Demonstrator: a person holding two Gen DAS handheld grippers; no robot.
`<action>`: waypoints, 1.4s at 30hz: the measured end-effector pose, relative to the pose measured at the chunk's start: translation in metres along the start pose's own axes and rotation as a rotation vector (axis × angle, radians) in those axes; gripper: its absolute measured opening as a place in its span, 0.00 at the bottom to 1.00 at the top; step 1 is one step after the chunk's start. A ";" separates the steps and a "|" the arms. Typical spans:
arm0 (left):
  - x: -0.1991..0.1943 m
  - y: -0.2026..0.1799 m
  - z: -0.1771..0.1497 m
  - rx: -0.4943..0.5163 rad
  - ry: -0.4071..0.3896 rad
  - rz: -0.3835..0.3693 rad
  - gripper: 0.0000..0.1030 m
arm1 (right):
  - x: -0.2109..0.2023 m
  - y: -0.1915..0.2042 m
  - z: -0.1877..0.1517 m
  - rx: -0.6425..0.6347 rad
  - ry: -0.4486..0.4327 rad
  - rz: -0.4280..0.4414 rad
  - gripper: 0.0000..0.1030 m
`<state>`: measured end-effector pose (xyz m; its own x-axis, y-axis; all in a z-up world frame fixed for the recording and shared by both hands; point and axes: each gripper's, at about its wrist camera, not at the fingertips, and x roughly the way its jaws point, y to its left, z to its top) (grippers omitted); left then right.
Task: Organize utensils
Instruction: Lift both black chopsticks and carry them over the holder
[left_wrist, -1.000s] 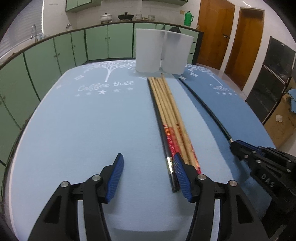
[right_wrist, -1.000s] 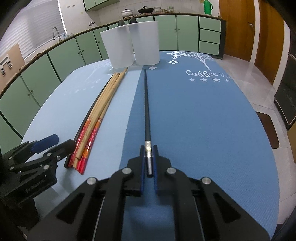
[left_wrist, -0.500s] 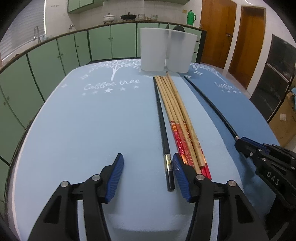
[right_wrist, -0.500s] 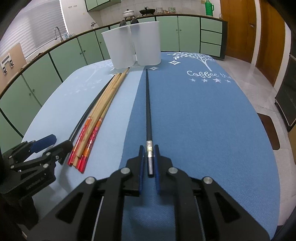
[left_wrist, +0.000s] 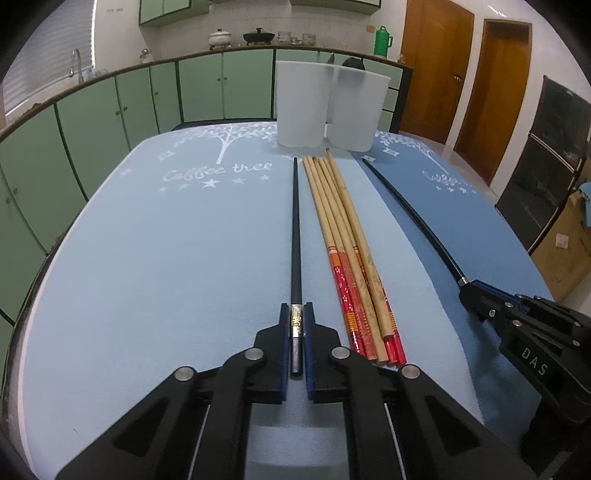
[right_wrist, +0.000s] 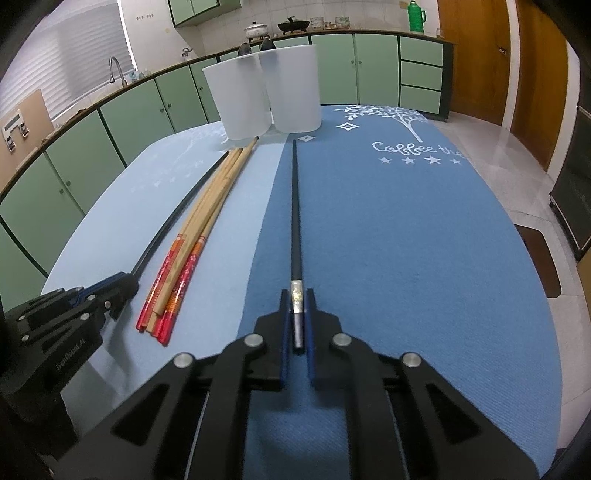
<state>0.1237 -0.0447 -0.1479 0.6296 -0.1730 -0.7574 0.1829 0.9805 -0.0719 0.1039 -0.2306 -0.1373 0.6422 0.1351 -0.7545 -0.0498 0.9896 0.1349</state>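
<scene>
Two black chopsticks, one per gripper. Left black chopstick (left_wrist: 295, 236) lies on the light blue mat (left_wrist: 166, 258), butt end with its metal band between the blue pads of the left gripper (left_wrist: 296, 314); jaws have just been closing and now pinch it. Right black chopstick (right_wrist: 295, 218) lies on the dark blue mat (right_wrist: 406, 240), its silver-banded end clamped in the right gripper (right_wrist: 297, 299). Both sticks run straight ahead from the fingertips toward two white cups (left_wrist: 328, 107) at the far end, standing side by side. Bundle of wooden chopsticks (left_wrist: 347, 251) with red patterned ends sits just right of the left gripper, left of the right one, between the two black sticks. Green cabinets (left_wrist: 110, 110) behind the table.
</scene>
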 end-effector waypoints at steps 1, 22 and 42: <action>-0.001 0.000 0.000 -0.003 0.000 -0.001 0.07 | -0.001 0.000 0.000 0.004 -0.003 0.002 0.06; -0.092 0.016 0.047 -0.016 -0.167 -0.003 0.07 | -0.072 -0.005 0.034 0.022 -0.172 0.023 0.06; -0.117 0.005 0.131 0.072 -0.318 -0.037 0.06 | -0.119 -0.001 0.134 -0.062 -0.301 0.075 0.06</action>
<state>0.1502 -0.0318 0.0252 0.8237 -0.2396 -0.5139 0.2553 0.9660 -0.0411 0.1296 -0.2544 0.0386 0.8320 0.1962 -0.5190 -0.1461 0.9798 0.1362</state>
